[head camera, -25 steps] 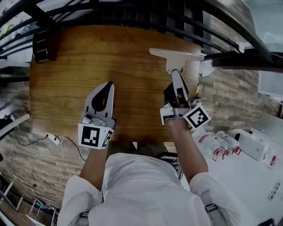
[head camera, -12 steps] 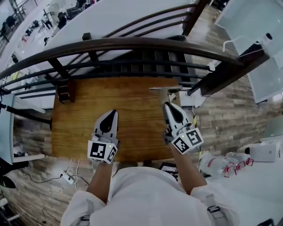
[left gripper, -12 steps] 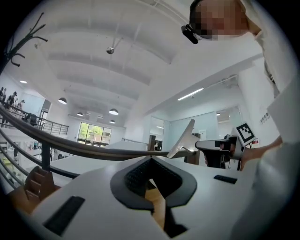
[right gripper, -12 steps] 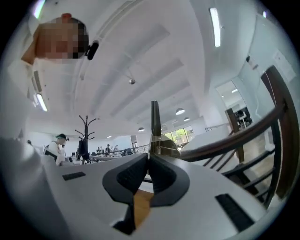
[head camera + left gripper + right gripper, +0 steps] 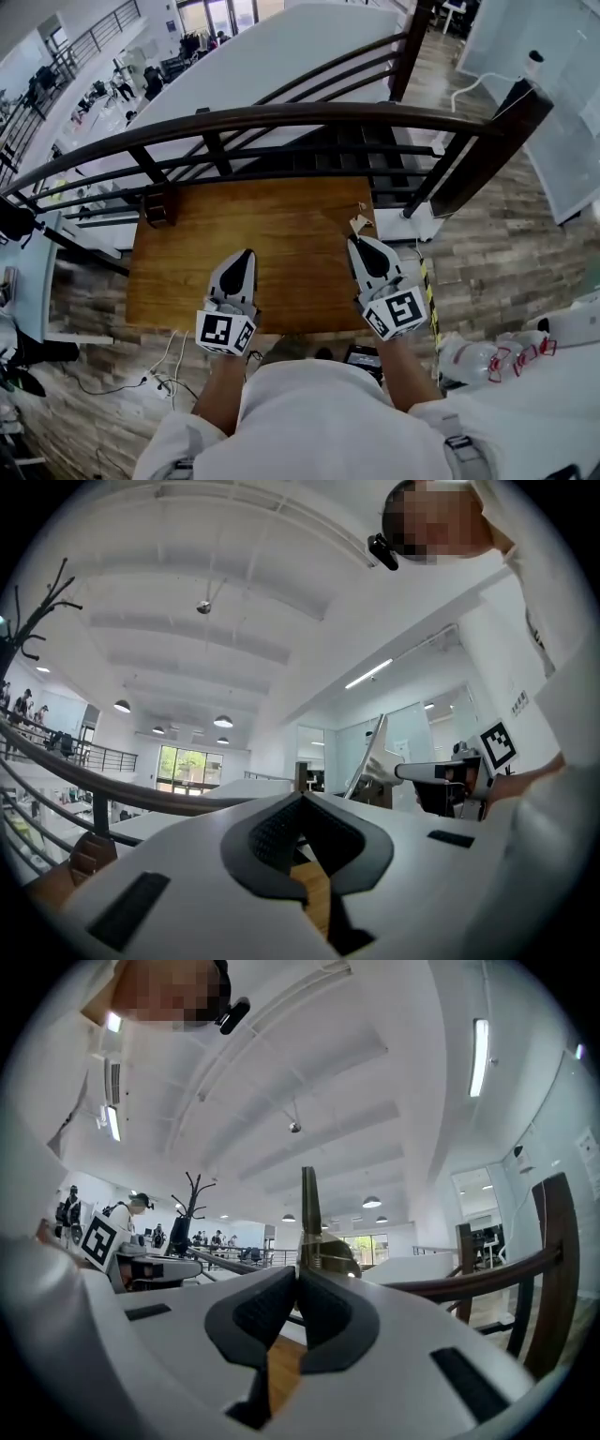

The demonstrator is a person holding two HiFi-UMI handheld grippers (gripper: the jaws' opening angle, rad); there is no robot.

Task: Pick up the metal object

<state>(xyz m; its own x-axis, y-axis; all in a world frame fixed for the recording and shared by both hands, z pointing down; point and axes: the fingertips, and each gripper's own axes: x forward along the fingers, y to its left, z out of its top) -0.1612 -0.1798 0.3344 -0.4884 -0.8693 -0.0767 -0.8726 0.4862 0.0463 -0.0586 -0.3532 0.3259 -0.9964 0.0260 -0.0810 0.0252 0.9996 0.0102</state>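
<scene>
My right gripper is shut on the metal object, a pale flat plate on a short stem, held over the right side of the wooden table. In the right gripper view the plate rises edge-on as a thin blade out of the closed jaws. My left gripper hangs over the table's near left part, shut with nothing in it. The left gripper view shows the plate tilted beside the right gripper.
A dark curved railing runs along the table's far side, with a post at the right. A dark block sits at the table's far left corner. Bottles lie on a white surface at the right. Cables trail on the floor at the left.
The metal object has come up off the table in my right gripper. Both grippers have drawn back toward the table's near edge, and the head view now takes in more of the railing.
</scene>
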